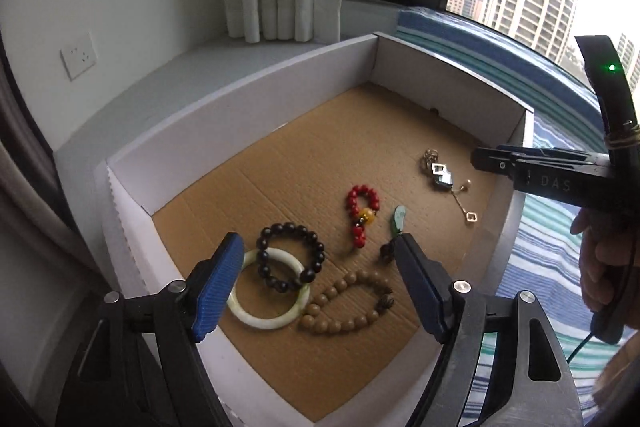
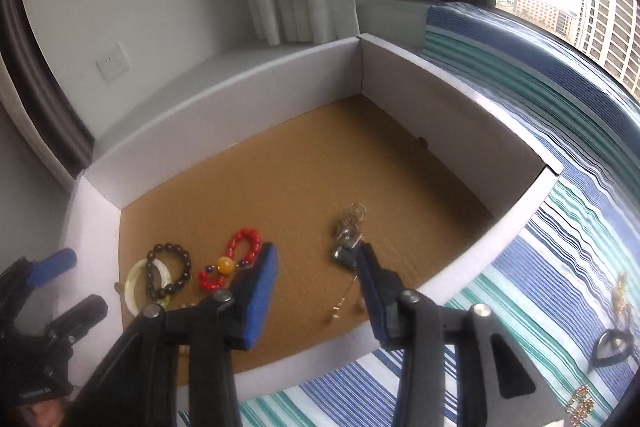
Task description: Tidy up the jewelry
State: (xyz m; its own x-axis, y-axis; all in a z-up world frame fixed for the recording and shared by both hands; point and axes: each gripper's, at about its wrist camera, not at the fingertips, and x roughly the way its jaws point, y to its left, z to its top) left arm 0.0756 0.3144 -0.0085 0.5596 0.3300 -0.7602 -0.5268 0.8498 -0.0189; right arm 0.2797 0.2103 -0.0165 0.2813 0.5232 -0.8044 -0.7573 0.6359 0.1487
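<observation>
Two bracelets (image 1: pixel 280 275) between jaws (spread).

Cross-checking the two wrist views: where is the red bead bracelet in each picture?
Left wrist view: the red bead bracelet lies mid-frame on the brown box floor, just beyond the two blue-padded fingers.
Right wrist view: the same bracelet sits lower left, partly hidden behind the left finger.
Shared landmark: the pale green bangle with the dark bead bracelet lying across it, left of the red one in both.
</observation>
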